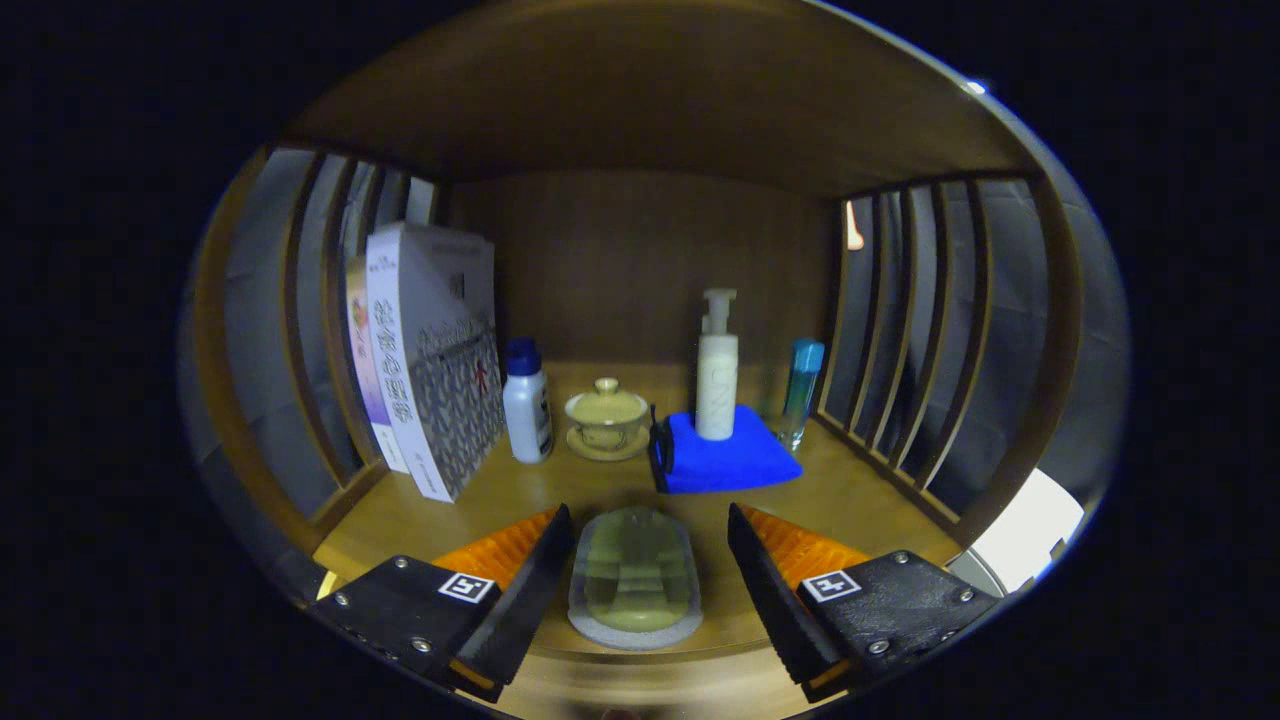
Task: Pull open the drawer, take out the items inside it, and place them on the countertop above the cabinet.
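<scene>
The gripper (640,570) has its jaws spread wide, and a soap dish (634,578) lies flat on the countertop (850,490) between the fingers, touching neither. Beyond, at twelve o'clock, sits a lidded cup (606,415); at one o'clock a pump bottle (717,370) stands on a blue cloth (725,460); at eleven o'clock stand boxes (430,350).

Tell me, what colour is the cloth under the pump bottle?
Bright blue. The folded cloth shows best in the gripper view, beyond the open gripper.
</scene>
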Demonstrator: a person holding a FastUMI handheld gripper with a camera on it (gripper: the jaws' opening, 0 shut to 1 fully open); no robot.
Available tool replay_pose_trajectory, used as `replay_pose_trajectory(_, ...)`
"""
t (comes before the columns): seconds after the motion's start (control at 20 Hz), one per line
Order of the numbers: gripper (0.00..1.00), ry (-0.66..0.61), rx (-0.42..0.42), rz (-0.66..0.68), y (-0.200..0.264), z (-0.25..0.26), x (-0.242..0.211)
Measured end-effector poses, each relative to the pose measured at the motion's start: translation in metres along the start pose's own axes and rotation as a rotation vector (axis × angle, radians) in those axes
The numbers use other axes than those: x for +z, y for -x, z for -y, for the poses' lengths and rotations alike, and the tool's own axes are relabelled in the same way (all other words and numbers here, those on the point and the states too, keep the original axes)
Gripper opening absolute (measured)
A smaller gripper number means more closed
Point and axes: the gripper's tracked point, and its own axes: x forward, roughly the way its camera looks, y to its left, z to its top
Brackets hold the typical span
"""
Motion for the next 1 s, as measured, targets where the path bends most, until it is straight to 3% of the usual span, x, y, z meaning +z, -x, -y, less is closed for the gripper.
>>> replay_pose_trajectory(0.3,0.96,0.047,-0.031,0.213,0.079,0.013,0.043)
replay_pose_trajectory(0.55,0.95,0.093,-0.051,0.277,0.139,0.021,0.022)
replay_pose_trajectory(0.8,0.95,0.133,-0.065,0.296,0.171,0.018,-0.007)
replay_pose_trajectory(1.0,0.95,0.093,-0.069,0.348,0.19,0.016,-0.023)
